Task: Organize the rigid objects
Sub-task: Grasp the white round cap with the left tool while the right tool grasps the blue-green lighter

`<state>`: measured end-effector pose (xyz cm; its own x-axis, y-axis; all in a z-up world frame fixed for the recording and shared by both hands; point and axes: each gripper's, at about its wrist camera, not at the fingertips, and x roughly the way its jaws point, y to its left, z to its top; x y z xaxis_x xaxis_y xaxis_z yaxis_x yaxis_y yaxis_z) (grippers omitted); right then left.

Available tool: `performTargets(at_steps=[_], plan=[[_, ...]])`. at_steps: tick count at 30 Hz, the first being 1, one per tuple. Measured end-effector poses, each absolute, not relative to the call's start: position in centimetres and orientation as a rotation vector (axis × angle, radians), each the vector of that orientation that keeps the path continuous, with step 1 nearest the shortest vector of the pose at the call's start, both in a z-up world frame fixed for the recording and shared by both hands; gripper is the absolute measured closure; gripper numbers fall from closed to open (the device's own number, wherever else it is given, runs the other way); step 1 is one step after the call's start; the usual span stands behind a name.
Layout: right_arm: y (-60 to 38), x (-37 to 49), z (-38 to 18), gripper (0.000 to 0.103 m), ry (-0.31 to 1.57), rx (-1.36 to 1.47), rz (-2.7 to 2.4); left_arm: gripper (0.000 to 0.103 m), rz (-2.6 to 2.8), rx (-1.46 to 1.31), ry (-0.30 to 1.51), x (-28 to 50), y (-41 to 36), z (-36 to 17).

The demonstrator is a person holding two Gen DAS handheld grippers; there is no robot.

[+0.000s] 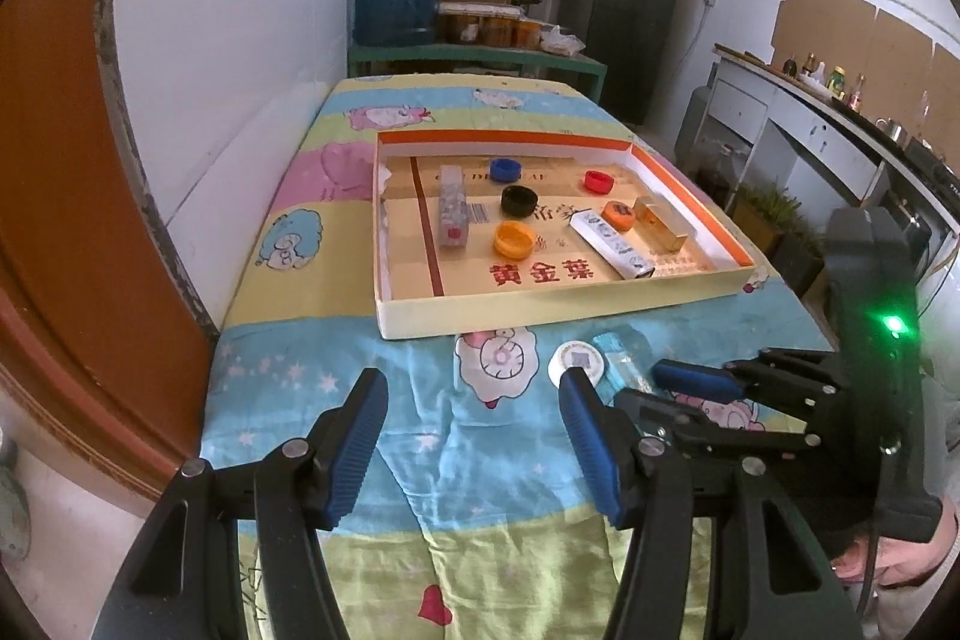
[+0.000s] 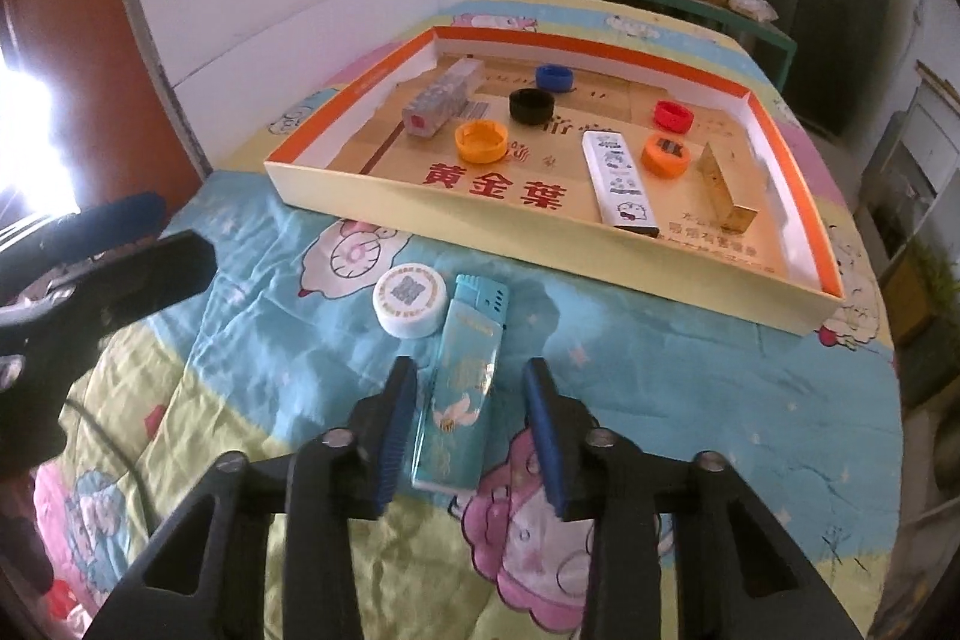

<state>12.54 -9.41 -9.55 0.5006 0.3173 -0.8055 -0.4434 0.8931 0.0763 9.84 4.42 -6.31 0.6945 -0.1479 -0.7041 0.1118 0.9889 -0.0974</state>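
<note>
The lighter (image 2: 459,388) looks like glossy plastic, the tray (image 2: 540,214) matt cardboard, the sheet (image 2: 690,340) wrinkled soft cloth.

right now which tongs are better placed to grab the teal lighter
Right. The right tongs are open with a finger on each side of the teal lighter, which lies flat on the cloth, so they only need to close. The left tongs are open over bare cloth, beside the white cap.

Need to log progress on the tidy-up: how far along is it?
Mostly done: five caps and three lighters lie in the cardboard tray. In hand: the open right tongs straddle the teal lighter, not yet gripped. Left: that lighter and the white cap on the cloth. Left tongs open, empty.
</note>
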Motion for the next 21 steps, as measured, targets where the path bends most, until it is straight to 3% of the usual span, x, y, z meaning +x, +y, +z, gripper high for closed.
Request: performTargets(at_steps=[4,21], plan=[[-9.1,12.9,-9.6,0.081,0.934,-0.154,0.454,0.044,-0.153,-0.042,0.801,10.2,4.1,-6.7],[-14.7,10.8,-8.1,0.081,0.886,-0.059,0.364,0.044,-0.261,0.07,0.906,14.8,-2.0,-10.1]])
